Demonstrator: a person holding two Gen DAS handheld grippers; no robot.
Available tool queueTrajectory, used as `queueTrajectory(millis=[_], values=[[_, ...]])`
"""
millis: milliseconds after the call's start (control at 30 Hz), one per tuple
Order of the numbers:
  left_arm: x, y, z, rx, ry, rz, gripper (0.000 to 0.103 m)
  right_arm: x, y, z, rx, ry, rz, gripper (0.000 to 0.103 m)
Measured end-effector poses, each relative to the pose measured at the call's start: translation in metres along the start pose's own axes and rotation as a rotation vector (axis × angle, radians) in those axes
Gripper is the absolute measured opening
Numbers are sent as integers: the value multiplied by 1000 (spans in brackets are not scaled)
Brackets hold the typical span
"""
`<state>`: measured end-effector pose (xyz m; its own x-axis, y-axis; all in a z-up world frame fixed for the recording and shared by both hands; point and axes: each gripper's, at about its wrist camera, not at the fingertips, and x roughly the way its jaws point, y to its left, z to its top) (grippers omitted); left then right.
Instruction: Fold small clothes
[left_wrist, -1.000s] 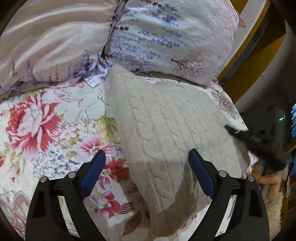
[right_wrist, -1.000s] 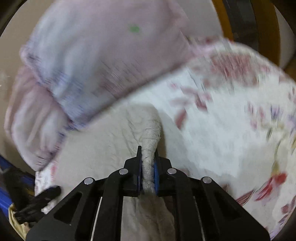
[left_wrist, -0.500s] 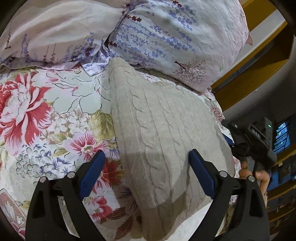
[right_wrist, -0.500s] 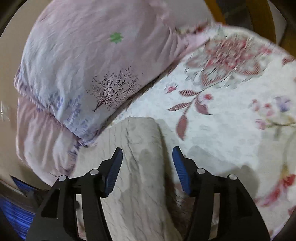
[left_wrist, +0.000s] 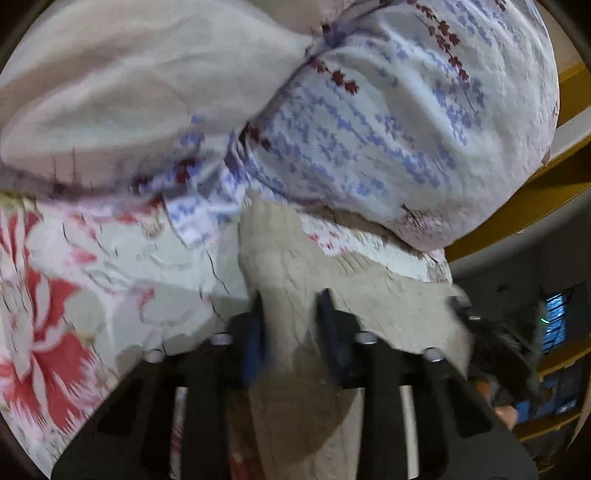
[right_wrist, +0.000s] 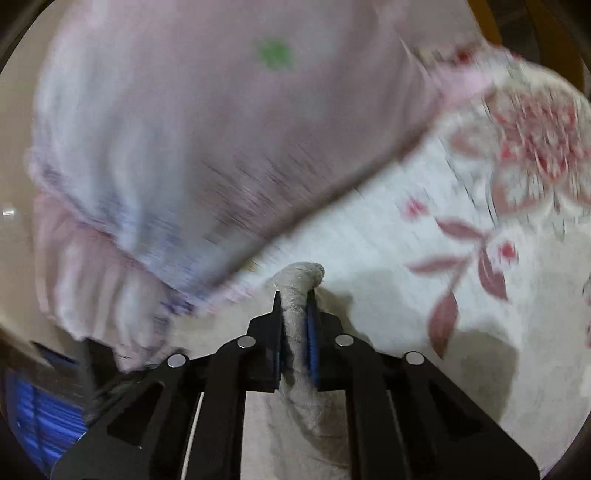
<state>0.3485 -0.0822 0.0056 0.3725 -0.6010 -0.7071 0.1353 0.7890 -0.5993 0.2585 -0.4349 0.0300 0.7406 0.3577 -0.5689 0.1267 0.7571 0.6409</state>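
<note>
Left wrist view, blurred. Left gripper (left_wrist: 290, 317): jaws have just been closing and now pinch a bunched ridge of the beige knit sweater (left_wrist: 388, 306) between the blue pads (left_wrist: 255, 343). The fabric stands up between the fingers and spreads out flat to the right of them. The sweater lies on the floral bedspread (left_wrist: 74, 295), its far end reaching up to the pillows. At the right edge of the sweater the right gripper (left_wrist: 495, 339) shows as a dark blurred shape, with part of a hand (left_wrist: 498, 402) below it.

Right wrist view, also blurred. Right gripper (right_wrist: 295, 325): jaws have just been closing and are clamped tight on a narrow fold of the sweater (right_wrist: 297, 291); a rolled tip of knit sticks out past the fingertips, the rest hangs down under the gripper. The fold casts a shadow on the bedspread (right_wrist: 424, 229) beyond it.

Farther back, left view: a lavender-print pillow (left_wrist: 388, 122) sits just beyond the sweater's far end, with a plain pinkish pillow (left_wrist: 129, 81) touching it on the left. A yellow wooden frame (left_wrist: 535, 199) runs behind the bed at right.
</note>
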Motion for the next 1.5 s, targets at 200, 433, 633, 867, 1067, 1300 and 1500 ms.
queueTrajectory(millis=[200,433,633,867,1067,1300,1500], values=[[1,-13,5,133,-101,180,4,26,-12,-8,8,51,-245,10],[-22,-23,-6,181,-142,219,39,8,13,-12,-103,-6,-304,42],[-74,-57,-54,370,-200,135,60,-37,29,-40,-239,-10,-178,42],[-53,-84,-101,523,-119,176,64,-53,40,-83,-352,50,-156,42],[-34,-81,-121,584,-114,272,71,-37,33,-111,-439,44,-277,43],[-60,-50,-102,373,-78,67,86,-58,30,-85,-320,47,-148,90],[-59,-21,-78,195,-11,-55,86,-49,-7,-38,-90,89,-50,91]])
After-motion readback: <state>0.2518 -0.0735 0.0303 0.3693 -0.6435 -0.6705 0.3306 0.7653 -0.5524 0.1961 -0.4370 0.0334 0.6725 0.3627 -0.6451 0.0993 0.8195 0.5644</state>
